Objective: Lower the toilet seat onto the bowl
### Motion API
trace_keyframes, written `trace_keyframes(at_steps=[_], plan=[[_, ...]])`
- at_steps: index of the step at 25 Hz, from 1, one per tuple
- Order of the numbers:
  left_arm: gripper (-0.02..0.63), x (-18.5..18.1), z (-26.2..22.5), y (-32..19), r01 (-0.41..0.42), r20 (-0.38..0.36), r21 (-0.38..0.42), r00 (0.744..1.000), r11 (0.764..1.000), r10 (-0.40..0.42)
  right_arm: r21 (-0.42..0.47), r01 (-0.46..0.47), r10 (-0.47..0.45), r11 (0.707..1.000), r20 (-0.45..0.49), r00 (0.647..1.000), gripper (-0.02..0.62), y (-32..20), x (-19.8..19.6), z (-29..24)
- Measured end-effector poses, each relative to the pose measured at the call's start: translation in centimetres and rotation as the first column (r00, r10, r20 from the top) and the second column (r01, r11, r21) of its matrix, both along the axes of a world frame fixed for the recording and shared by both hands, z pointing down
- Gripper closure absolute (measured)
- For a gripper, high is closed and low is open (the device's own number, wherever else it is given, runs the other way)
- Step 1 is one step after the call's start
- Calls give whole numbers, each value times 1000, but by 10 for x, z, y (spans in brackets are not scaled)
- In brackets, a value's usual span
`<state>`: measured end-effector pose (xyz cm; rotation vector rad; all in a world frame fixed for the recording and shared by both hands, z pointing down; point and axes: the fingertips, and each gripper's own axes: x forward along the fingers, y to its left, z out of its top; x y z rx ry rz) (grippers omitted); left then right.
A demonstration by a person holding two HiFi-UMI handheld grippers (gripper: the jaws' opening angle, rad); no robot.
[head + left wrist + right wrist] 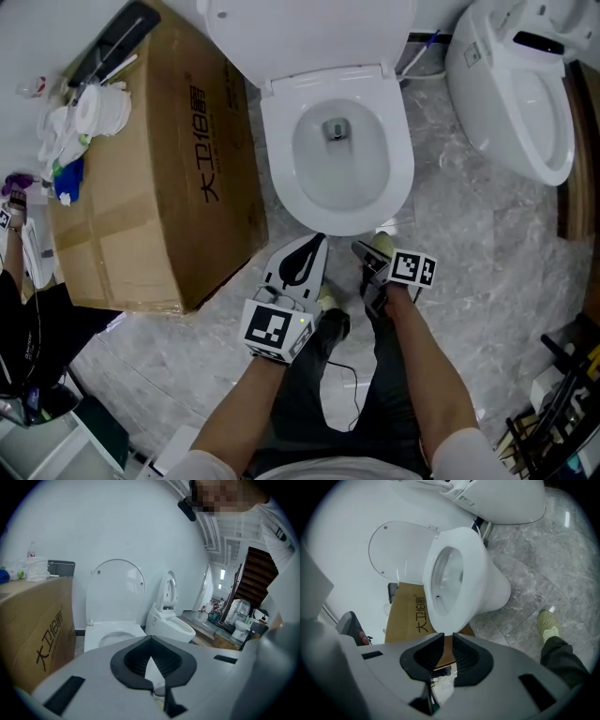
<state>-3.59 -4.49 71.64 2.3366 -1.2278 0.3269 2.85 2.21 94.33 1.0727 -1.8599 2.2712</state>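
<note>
I am holding both grippers low, just before the bowl point(330, 183). The left gripper point(150, 639) fingers are meeting at the tips, empty. The right gripper point(448, 636) fingers are standing narrowly apart, gripping nothing. The seat point(400, 176) is lying flat on the bowl, with the lid point(309, 37) standing upright behind. I am judging the lowering done.

I see soft, even indoor light; shadows on the marble floor point(487, 234) stay faint, and the white toilet seat point(401, 169) reads bright without burning out. The head view is sharp. Both gripper views bow strongly and darken to black at the corners.
</note>
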Motion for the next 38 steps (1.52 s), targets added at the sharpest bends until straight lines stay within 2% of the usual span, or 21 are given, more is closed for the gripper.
trace_keyframes(at_steps=[8,15,24,27,33,38], plan=[[597,3,-60,5,-23,3,10,1000,1000,23,138,18,-21,990,21,1000,540,-9,3,-111],[598,0,-133,6,-35,-8,37,999,999,35,275,13,-19,961,20,1000,549,-25,4,-228],[598,-1,-211,16,-70,-14,65,997,995,71,392,-6,5,920,3,1000,555,-36,0,-342],[598,-4,-242,21,-64,-24,73,998,995,66,452,24,2,892,-56,998,558,-39,-1,-384],[598,-10,-311,17,-54,-64,121,996,991,62,572,107,15,813,-204,979,561,-53,-5,-468],[598,-6,-354,28,-95,-62,169,992,981,107,666,154,42,730,-269,962,568,-56,-12,-529]])
